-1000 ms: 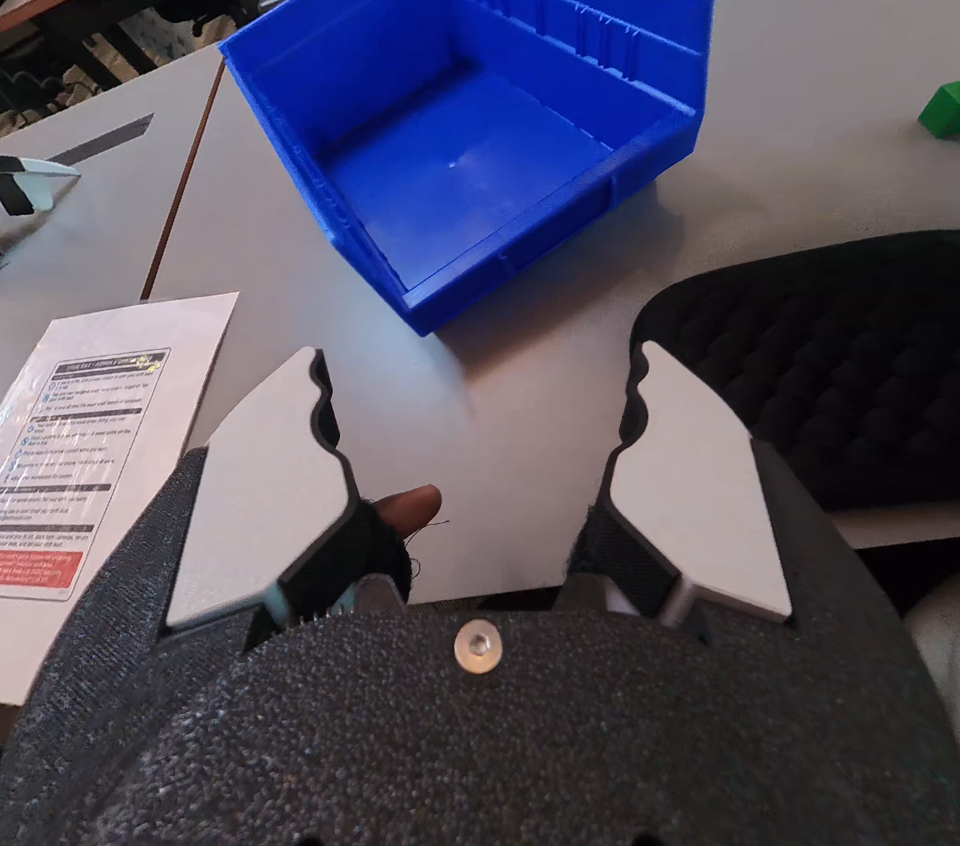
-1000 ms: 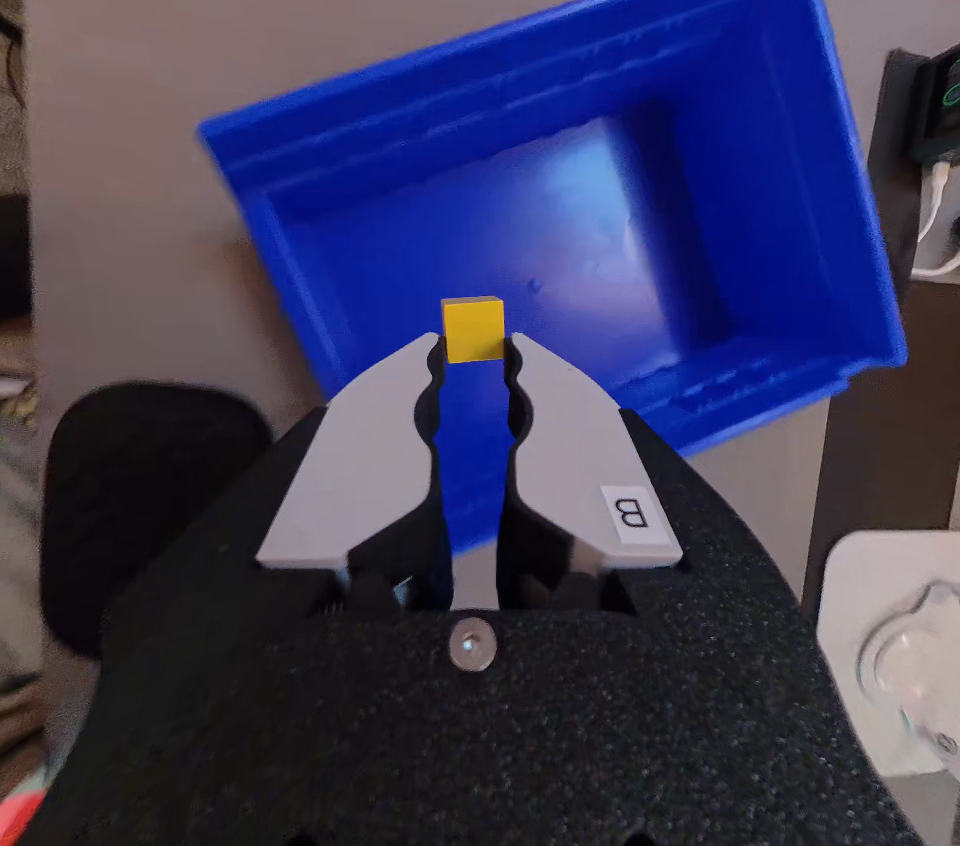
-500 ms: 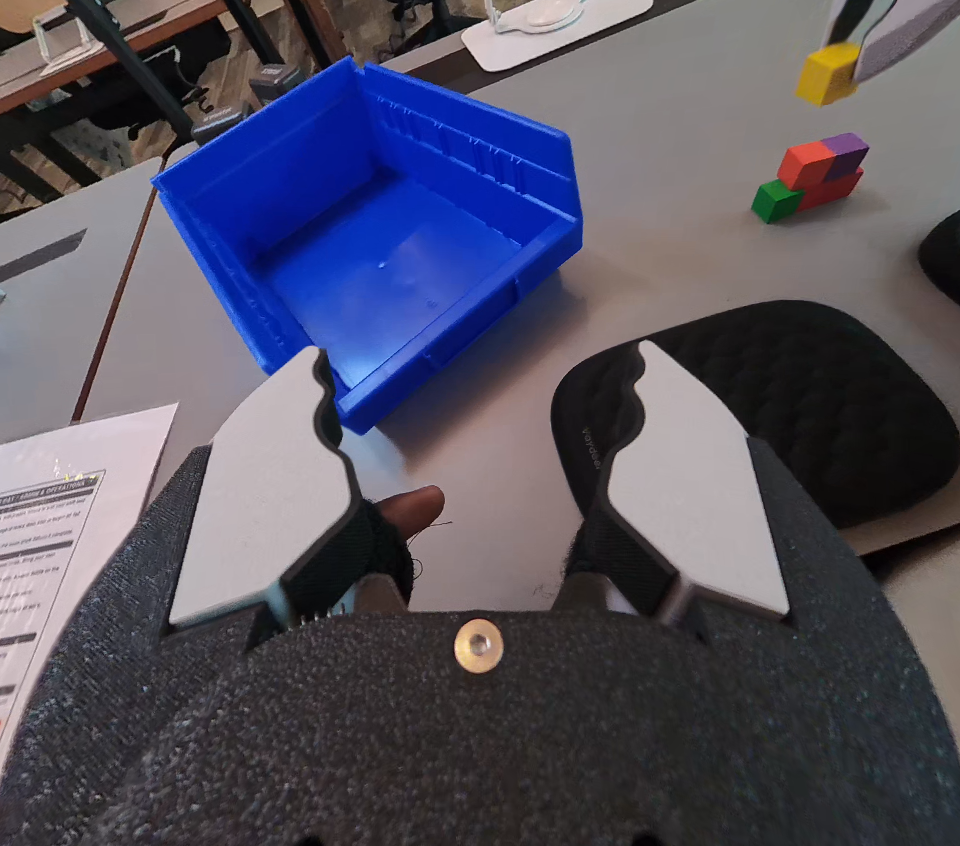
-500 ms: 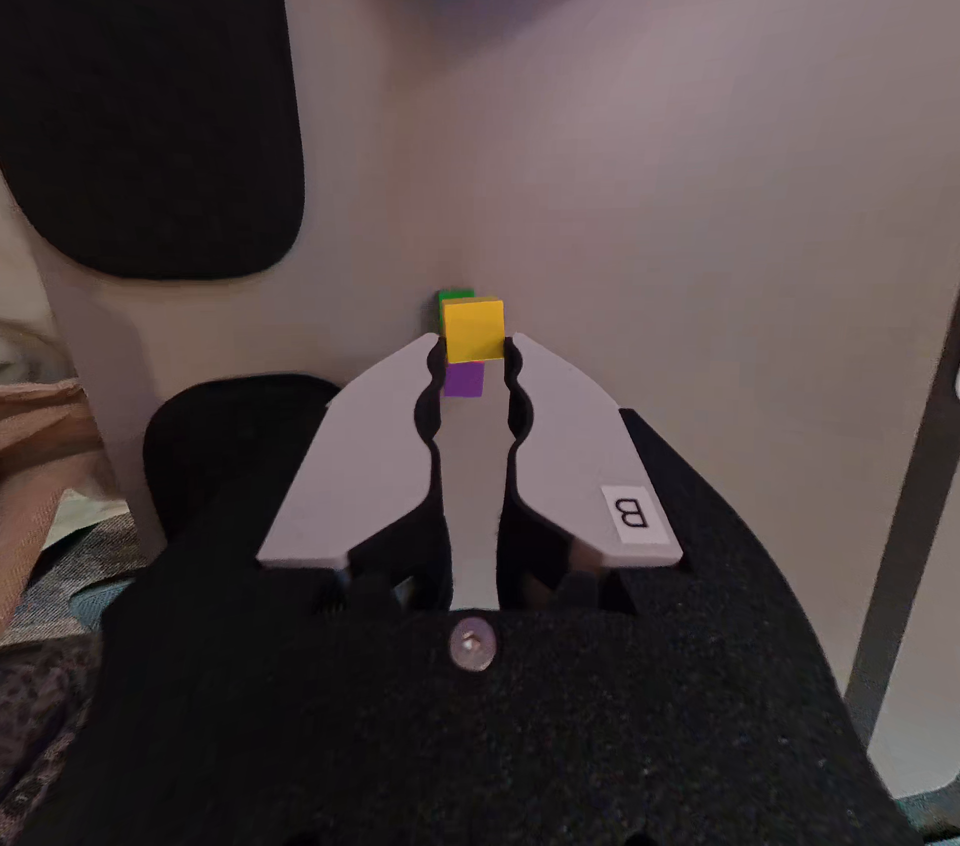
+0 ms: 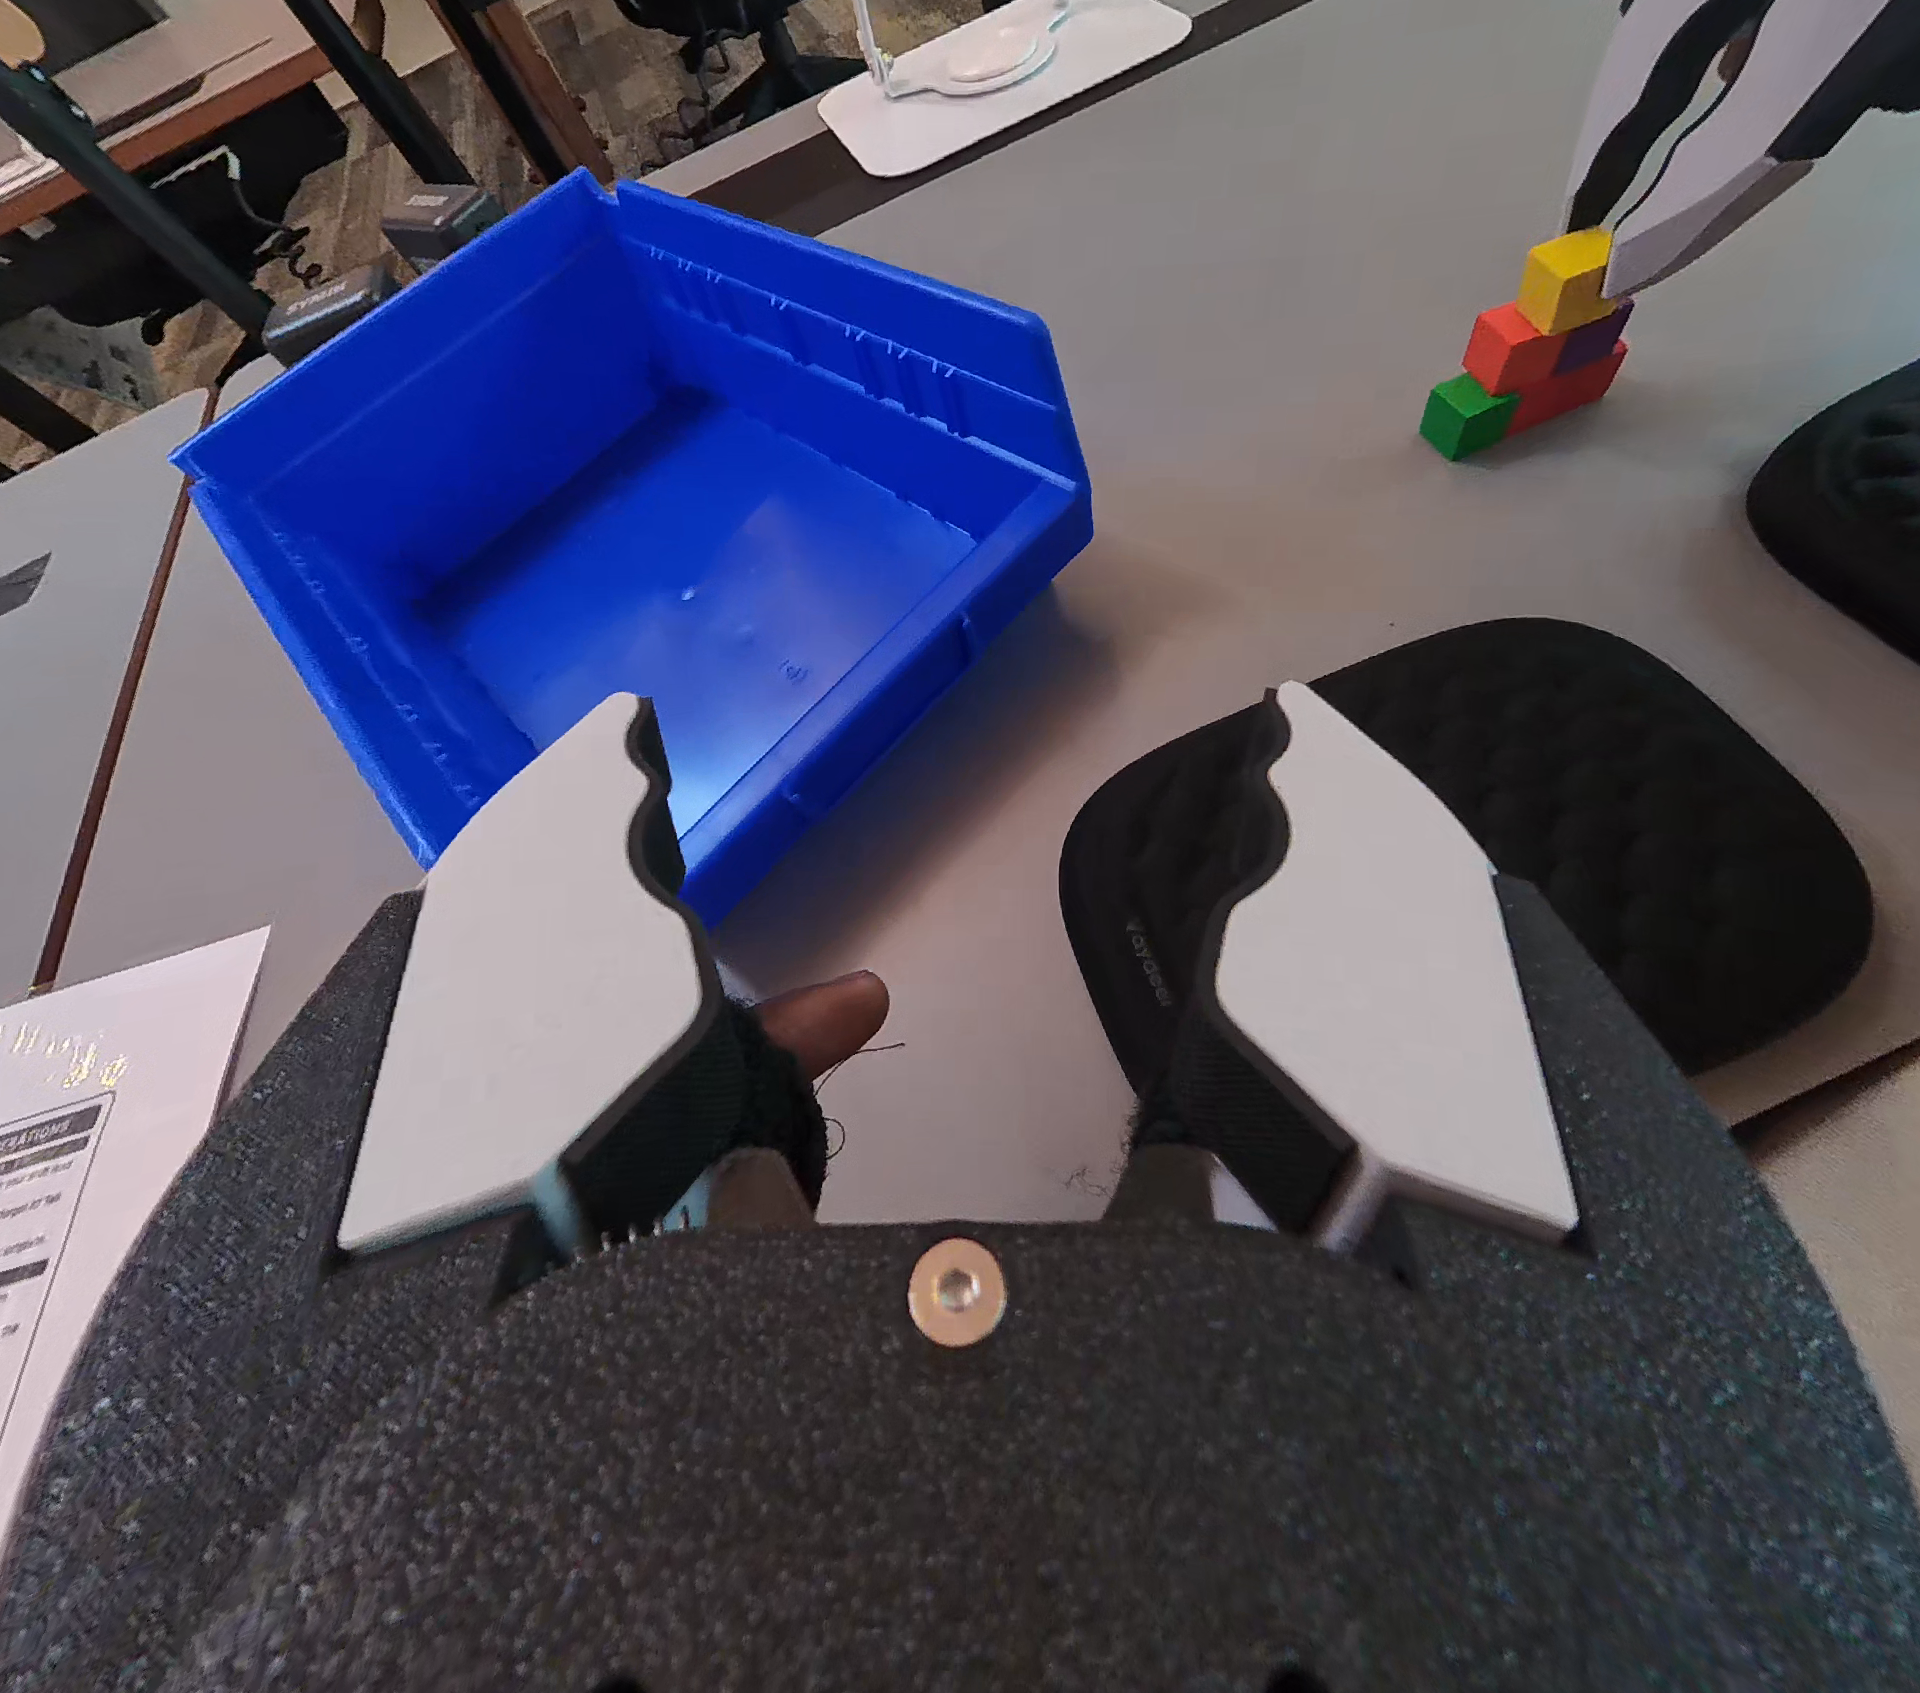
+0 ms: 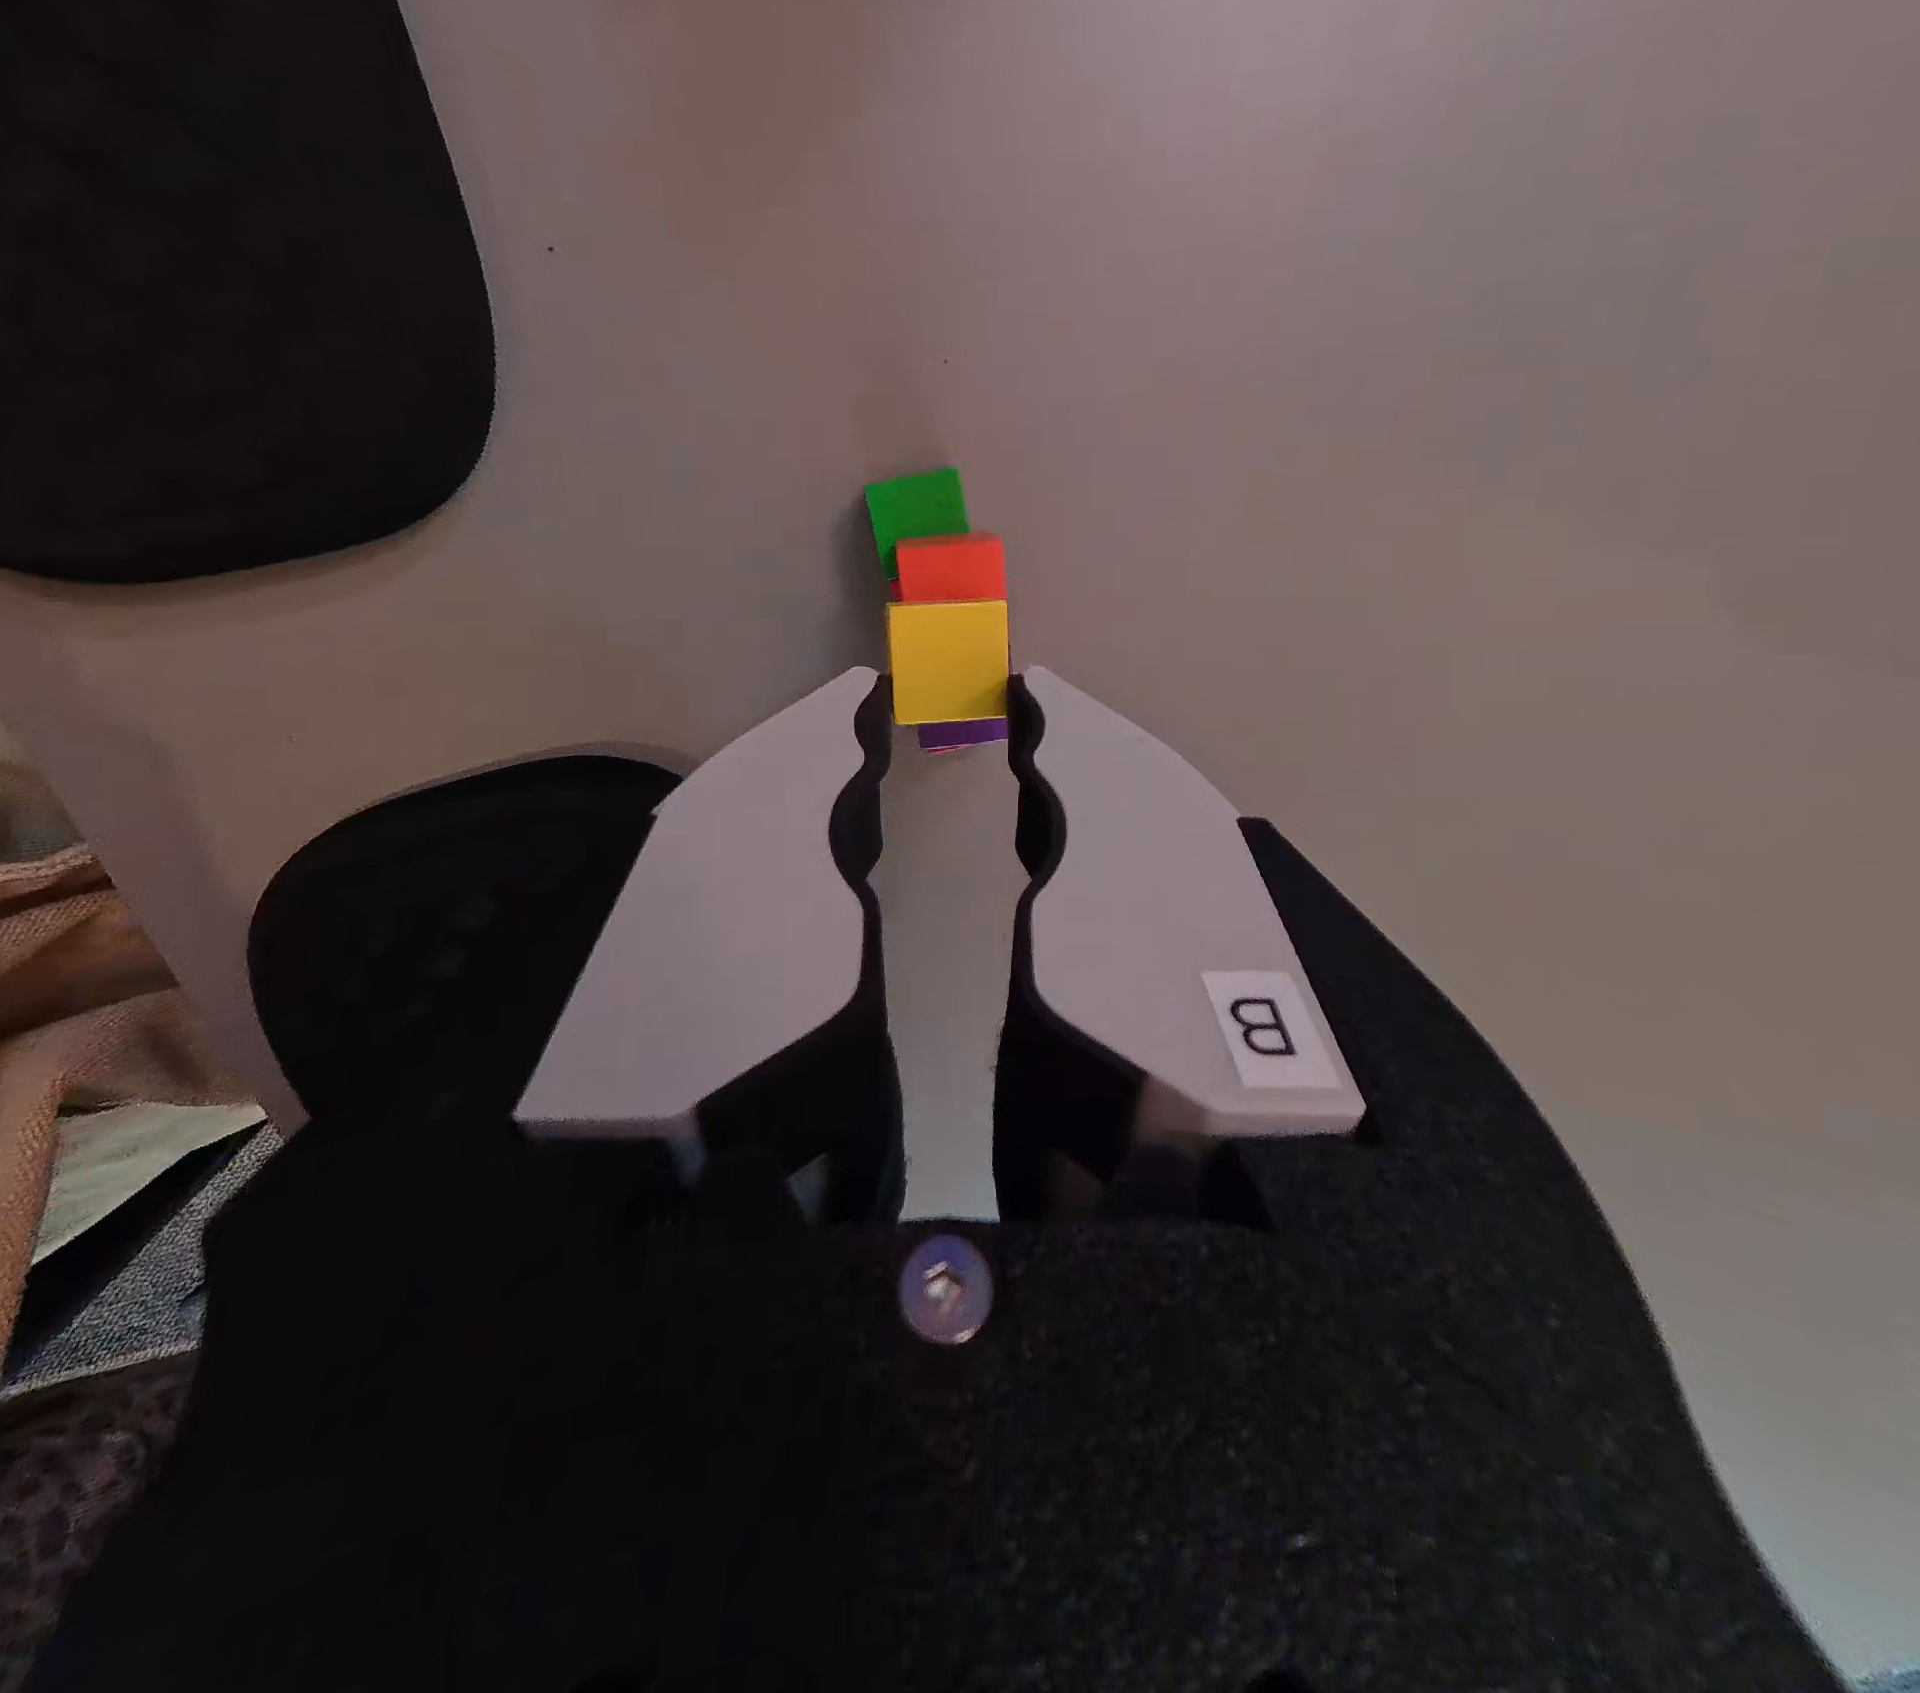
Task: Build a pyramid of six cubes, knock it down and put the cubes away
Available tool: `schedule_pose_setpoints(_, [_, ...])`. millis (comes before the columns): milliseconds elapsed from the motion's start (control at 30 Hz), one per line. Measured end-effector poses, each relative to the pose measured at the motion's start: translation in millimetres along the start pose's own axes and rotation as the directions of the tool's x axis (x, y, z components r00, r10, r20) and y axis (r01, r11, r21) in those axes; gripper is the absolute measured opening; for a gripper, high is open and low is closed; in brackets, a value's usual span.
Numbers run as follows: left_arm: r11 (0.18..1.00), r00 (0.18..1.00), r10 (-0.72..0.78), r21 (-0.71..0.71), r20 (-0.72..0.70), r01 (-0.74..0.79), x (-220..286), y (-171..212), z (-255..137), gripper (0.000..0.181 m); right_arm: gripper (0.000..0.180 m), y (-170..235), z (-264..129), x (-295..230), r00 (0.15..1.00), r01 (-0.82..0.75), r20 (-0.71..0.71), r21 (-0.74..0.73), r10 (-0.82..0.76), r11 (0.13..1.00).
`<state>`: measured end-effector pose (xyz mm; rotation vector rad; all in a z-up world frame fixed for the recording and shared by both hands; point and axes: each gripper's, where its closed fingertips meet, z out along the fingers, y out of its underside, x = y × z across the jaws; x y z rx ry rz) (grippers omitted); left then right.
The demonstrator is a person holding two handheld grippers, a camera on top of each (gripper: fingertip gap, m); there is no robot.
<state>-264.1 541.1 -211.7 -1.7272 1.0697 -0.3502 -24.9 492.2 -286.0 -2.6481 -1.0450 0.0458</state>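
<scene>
My right gripper (image 6: 948,687) is shut on a yellow cube (image 6: 948,661) and holds it at the top of a small stack of cubes. The yellow cube (image 5: 1564,280) sits on an orange-red cube (image 5: 1507,344) and a purple cube (image 5: 1595,342). Below them are a green cube (image 5: 1463,417) and a red cube (image 5: 1569,394) on the grey table (image 5: 1247,313). The right gripper (image 5: 1595,251) comes down from the upper right in the left wrist view. My left gripper (image 5: 961,734) is open and empty, low over the table near the empty blue bin (image 5: 644,521).
A black pad (image 5: 1558,833) lies right of the bin, another black pad (image 5: 1849,521) at the right edge. A printed sheet (image 5: 94,1124) lies at the left. A white stand base (image 5: 1008,64) is at the table's back edge. Desks and chairs stand beyond.
My right gripper carried the yellow cube from over the blue bin to the stack and lowered it onto the top cubes. The left gripper drew back and stayed open.
</scene>
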Motion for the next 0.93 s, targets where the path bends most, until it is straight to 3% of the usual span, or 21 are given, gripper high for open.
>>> schedule_pose_setpoints(33, [1.000,1.000,0.001,-0.001,-0.003,-0.001,0,0,1,0.105,0.021,1,1,1,1.000,-0.003,-0.006,0.000,0.003,1.000])
schedule_pose_setpoints(300, [1.000,1.000,0.005,-0.004,-0.013,-0.005,1,1,3,0.105,0.025,-1,1,7,0.999,-0.030,-0.014,0.034,0.030,0.999])
schedule_pose_setpoints(467, [1.000,0.999,-0.001,0.015,-0.033,0.002,9,-6,8,0.107,0.060,-3,-17,8,0.991,-0.116,-0.051,0.134,0.123,0.984])
schedule_pose_setpoints(600, [0.999,0.998,-0.038,0.034,-0.042,0.039,20,-14,16,0.130,0.124,-2,-37,-1,0.950,-0.231,-0.126,0.327,0.285,0.916])
schedule_pose_setpoints(667, [0.998,0.998,-0.050,0.035,-0.034,0.051,24,-17,21,0.136,0.142,7,-43,-4,0.913,-0.260,-0.197,0.395,0.358,0.881])
schedule_pose_setpoints(933, [0.983,0.995,-0.089,0.158,-0.050,0.096,49,-46,32,0.146,0.147,29,-50,-26,0.781,-0.316,-0.290,0.579,0.553,0.751])
